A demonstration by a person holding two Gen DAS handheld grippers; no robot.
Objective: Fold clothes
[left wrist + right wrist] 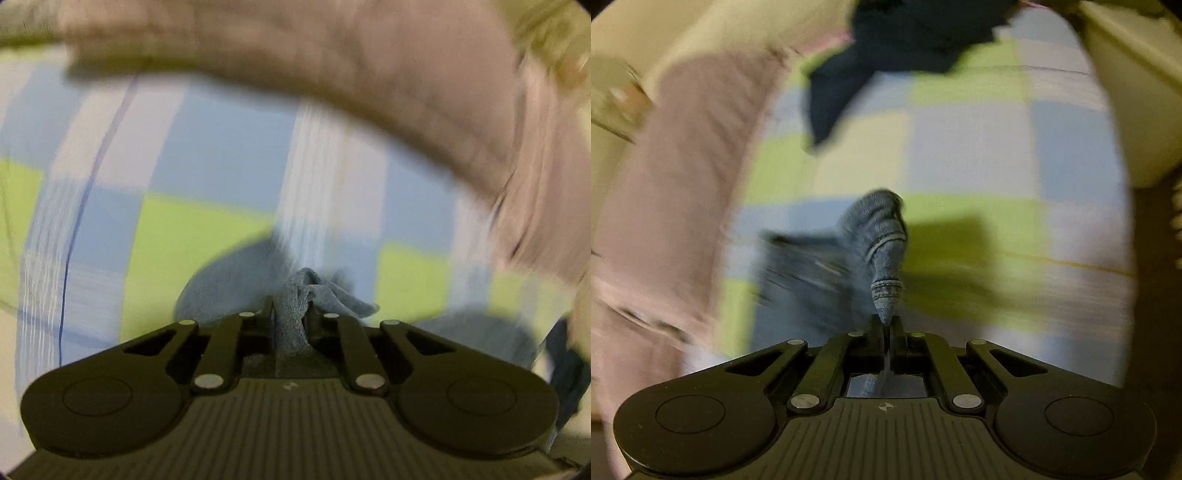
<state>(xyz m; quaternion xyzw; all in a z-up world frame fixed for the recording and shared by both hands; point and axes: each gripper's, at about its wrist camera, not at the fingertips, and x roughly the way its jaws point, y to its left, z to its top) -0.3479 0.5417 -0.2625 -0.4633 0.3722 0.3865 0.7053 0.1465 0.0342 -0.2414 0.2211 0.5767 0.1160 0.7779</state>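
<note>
A grey-blue knitted garment (pixel 295 295) is bunched between the black fingers of my left gripper (pixel 291 314), which is shut on it; folds of it stick out past the tips to the right. In the right wrist view the same kind of grey-blue ribbed cloth (pixel 882 251), with a striped cuff, rises from my right gripper (pixel 886 325), whose jaws are pressed tight on its narrow end. More of it trails blurred to the left. Both grippers point down at a bed cover (pixel 979 155) checked in green, blue and white.
A pinkish-beige cloth (pixel 332 66) arches across the top and right of the left wrist view and lies along the left (pixel 672 177) of the right wrist view. A dark navy garment (pixel 886 55) lies at the far end of the bed. A pale wall or edge (pixel 1137 92) stands at right.
</note>
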